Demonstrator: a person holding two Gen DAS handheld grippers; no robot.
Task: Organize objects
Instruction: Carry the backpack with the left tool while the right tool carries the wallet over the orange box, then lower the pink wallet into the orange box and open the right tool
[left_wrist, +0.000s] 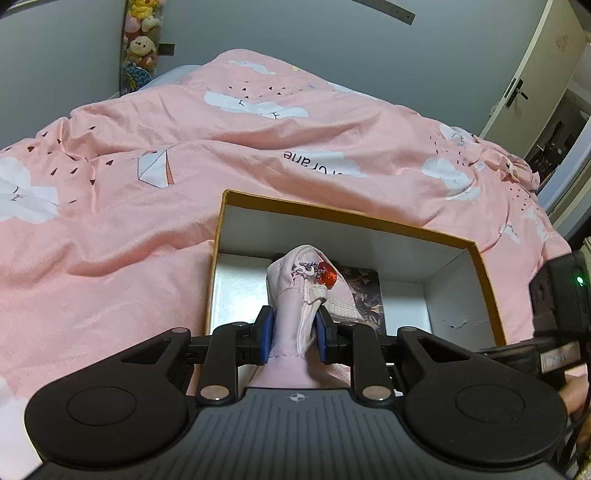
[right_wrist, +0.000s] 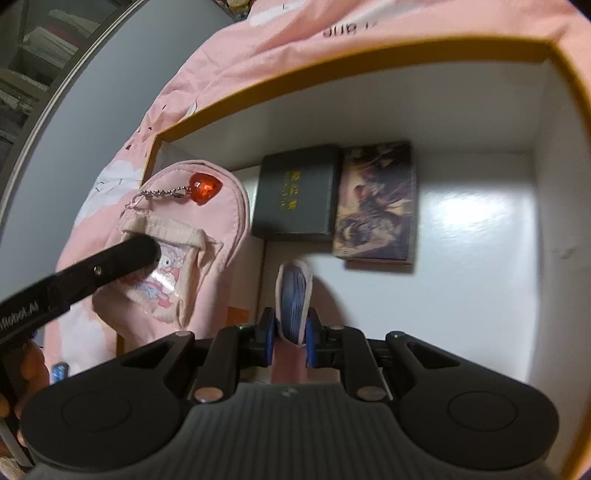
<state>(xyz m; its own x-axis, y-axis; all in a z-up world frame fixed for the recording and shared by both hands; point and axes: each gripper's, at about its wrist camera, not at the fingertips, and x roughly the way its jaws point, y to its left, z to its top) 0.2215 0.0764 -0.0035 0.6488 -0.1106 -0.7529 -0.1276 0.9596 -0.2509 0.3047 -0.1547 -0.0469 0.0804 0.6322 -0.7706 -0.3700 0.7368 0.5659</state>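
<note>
My left gripper (left_wrist: 294, 332) is shut on a pink fabric pouch (left_wrist: 295, 295) with a red heart charm (left_wrist: 327, 277) on a chain, held over the open box (left_wrist: 480, 266). In the right wrist view the pouch (right_wrist: 218, 221) hangs at the box's left edge with the charm (right_wrist: 204, 188) on top. My right gripper (right_wrist: 290, 332) is shut on a small booklet with blue page edges and a pale pink cover (right_wrist: 293, 295), held over the box's white floor (right_wrist: 472, 236). A dark green box (right_wrist: 295, 195) and a picture card box (right_wrist: 376, 203) lie inside.
The box has an ochre rim (right_wrist: 332, 62) and white walls, and rests on a pink duvet with white clouds (left_wrist: 147, 221). Plush toys (left_wrist: 142, 44) hang at the far wall. A door (left_wrist: 524, 81) stands at the right. A small blue item (right_wrist: 59, 371) lies low left.
</note>
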